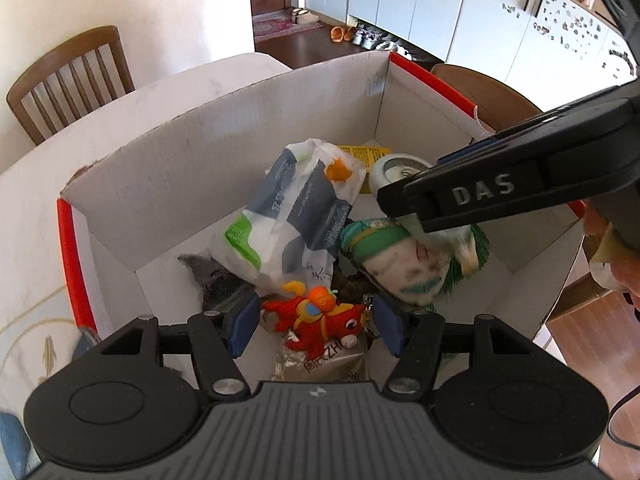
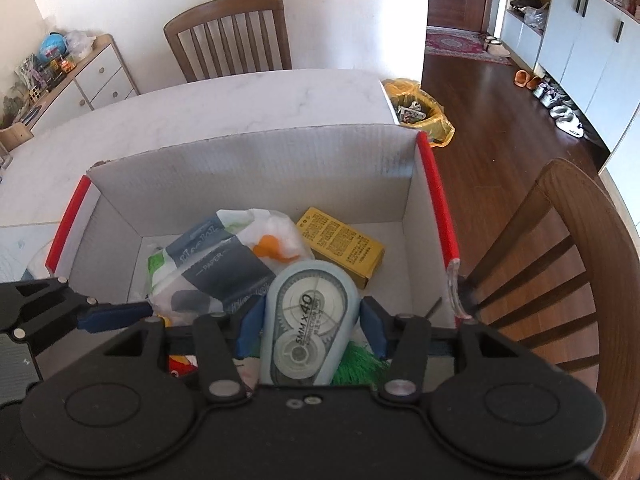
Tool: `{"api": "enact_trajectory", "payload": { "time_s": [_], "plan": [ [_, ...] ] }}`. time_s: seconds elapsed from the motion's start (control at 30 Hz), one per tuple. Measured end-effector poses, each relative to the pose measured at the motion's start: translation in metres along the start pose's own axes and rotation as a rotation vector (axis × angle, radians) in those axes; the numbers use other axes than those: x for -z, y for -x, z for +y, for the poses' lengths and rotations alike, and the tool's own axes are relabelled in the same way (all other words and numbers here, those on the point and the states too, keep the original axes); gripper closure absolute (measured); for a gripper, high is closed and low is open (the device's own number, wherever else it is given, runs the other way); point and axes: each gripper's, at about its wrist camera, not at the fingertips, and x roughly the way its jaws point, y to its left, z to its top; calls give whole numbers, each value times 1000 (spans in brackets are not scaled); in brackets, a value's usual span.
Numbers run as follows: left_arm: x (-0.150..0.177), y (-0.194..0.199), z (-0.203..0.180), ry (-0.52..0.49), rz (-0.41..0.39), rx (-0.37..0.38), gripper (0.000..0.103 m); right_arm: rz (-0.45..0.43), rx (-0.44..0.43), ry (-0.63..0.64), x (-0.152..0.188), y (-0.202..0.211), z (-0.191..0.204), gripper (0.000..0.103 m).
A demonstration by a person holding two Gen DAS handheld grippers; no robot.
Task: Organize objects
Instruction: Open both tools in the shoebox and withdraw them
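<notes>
White marble-look bench in a dining room, wooden chairs at its far and right sides, wood floor beyond; on it I log one open cardboard box, white inside with red edges. Contents as I see them:

- tissue pack in white, grey and green wrap, leaning near the middle
- yellow carton with printed text, lying at the far right of the box floor
- red plush toy with an orange cap, low in the box on a silvery packet
- green-and-white plush to the right of the red one
- pale blue correction tape dispenser (marked 5MM x 40)

My left tongs are about half open, one blue pad on each side of the red plush toy; whether the pads press on it I cannot tell. My right tongs are also about half open, astride the correction tape dispenser, the left pad close against its side and a small gap showing at the right pad, so I see no firm hold. Both tongs point steeply down into the box
</notes>
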Motion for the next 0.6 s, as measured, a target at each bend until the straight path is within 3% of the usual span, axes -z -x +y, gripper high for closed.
{"api": "enact_trajectory", "payload": {
  "time_s": [0.1,0.6],
  "plan": [
    [3,4,1,8,-13,-8,37,-17,1,-4,2,7,-3,45],
    [19,62,19,72,-147,-1,34,-124,-28,-2,20,67,11,41]
  ]
}}
